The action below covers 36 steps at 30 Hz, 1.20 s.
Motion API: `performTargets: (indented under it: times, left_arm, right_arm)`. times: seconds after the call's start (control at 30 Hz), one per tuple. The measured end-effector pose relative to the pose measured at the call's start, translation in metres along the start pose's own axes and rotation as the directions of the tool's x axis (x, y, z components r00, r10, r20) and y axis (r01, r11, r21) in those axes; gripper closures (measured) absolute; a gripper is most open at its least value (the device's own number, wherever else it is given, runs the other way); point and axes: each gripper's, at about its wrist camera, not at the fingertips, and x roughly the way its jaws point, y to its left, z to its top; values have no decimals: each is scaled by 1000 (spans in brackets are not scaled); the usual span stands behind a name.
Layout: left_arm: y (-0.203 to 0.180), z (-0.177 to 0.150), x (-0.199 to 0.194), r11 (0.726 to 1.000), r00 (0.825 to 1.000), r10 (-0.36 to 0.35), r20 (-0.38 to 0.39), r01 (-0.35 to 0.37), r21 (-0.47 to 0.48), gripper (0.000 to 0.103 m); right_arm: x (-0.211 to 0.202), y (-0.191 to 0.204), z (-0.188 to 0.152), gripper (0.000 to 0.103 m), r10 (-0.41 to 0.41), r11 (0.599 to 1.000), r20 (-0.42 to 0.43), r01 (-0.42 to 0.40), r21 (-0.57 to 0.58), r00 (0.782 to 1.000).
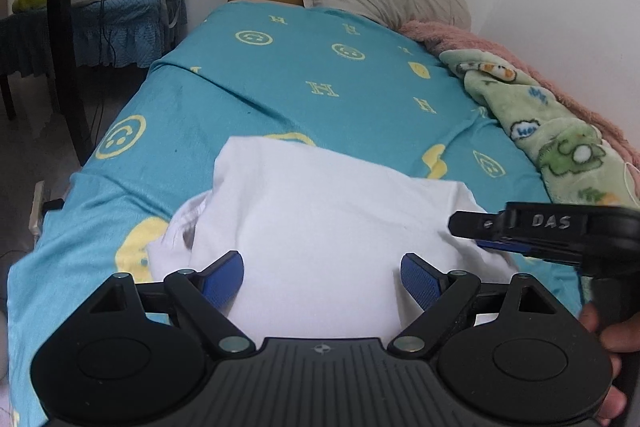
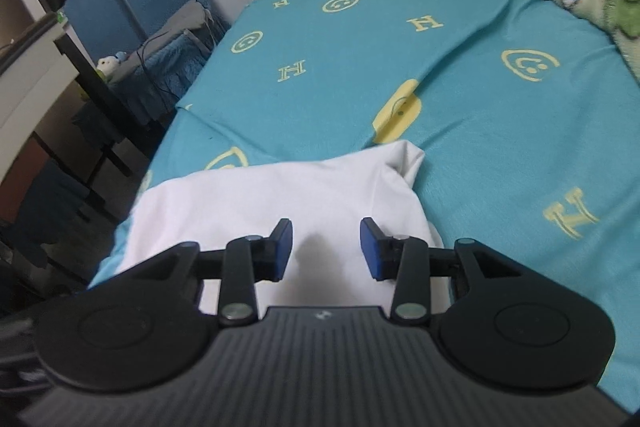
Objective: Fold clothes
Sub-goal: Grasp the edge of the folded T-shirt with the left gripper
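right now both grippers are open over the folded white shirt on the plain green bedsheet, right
Not quite. The bedsheet is turquoise with a yellow print of smiley faces and H letters, not plain green; the right wrist view shows it clearly. The rest holds: the left gripper and right gripper are both open over the folded white shirt, nothing pinched between their pads.

- Left gripper (image 1: 322,273) jaws wide apart over white garment (image 1: 320,227) on teal bedsheet (image 1: 280,95).
- Right gripper (image 1: 476,227) enters from right.
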Motion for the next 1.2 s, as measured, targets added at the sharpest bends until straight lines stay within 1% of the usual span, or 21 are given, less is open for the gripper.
performTargets:
  times: [0.1,0.17,0.3,0.37,0.43,0.53,0.6,0.63,0.7,0.77,0.8,0.87,0.93,1.0,1.03,1.07,1.1,1.13,1.2]
  left_arm:
    - [-7,-11,-11,1000,1000,1,-5,-1,-13,15]
    - [-10,-19,-20,1000,1000,4,-6,-4,-5,15]
    - [-14,-36,-34,1000,1000,27,1,-27,7,17]
    - [-13,-44,-36,999,999,49,-7,-49,-3,17]
    - [-11,-50,-36,998,998,63,-19,-64,-10,17]
    - [-11,-49,-41,998,996,61,-58,-62,-18,17]
    - [-9,-48,-52,998,997,42,-60,-44,-39,17]
    - [-6,-49,-58,998,998,23,-65,-27,-65,17]
    - [0,-53,-70,992,997,-30,-75,20,-127,15]
    - [7,-59,-78,980,994,-77,-81,61,-190,15]
    - [11,-63,-78,969,990,-107,-91,83,-232,14]
    - [19,-70,-68,938,976,-174,-132,124,-323,14]
    - [24,-75,-55,912,963,-212,-168,133,-387,15]
    - [31,-76,-43,889,959,-221,-177,123,-442,15]
    - [36,-76,-37,874,959,-225,-172,120,-471,15]
    - [41,-76,-33,854,961,-233,-149,129,-504,15]
    - [47,-76,-30,832,963,-241,-123,140,-536,15]
    - [54,-76,-28,799,966,-245,-87,150,-582,15]
    - [67,-81,-22,716,963,-266,-32,175,-676,15]
  right_arm:
    - [-30,5,-6,62,4,1000,9,-4,-3,1000]
    - [-49,11,-11,62,-1,999,24,2,-42,1000]
    - [-69,14,-26,62,-25,997,24,27,-66,999]
    - [-66,11,-34,62,-28,998,-12,27,-53,1000]
    - [-57,12,-40,62,-54,996,-59,50,-68,997]
    - [-40,15,-47,62,-97,990,-126,84,-110,987]
    - [-32,18,-51,62,-121,984,-151,99,-145,981]
    - [-31,20,-54,62,-131,981,-152,106,-165,980]
    - [-32,24,-56,62,-146,974,-149,115,-195,978]
    - [-33,25,-56,62,-146,973,-149,115,-199,978]
    - [-33,25,-56,62,-146,973,-149,115,-199,978]
    - [-33,24,-55,62,-144,975,-151,114,-193,978]
    - [-32,25,-55,62,-145,975,-151,115,-189,978]
    - [-32,26,-55,62,-149,973,-149,119,-197,978]
    - [-32,27,-55,62,-152,972,-147,121,-201,977]
    - [-31,27,-55,62,-153,971,-147,122,-204,977]
    - [-31,27,-55,62,-154,971,-146,122,-206,977]
    - [-31,28,-55,62,-155,971,-146,123,-207,977]
    - [-31,27,-55,62,-155,971,-147,123,-206,977]
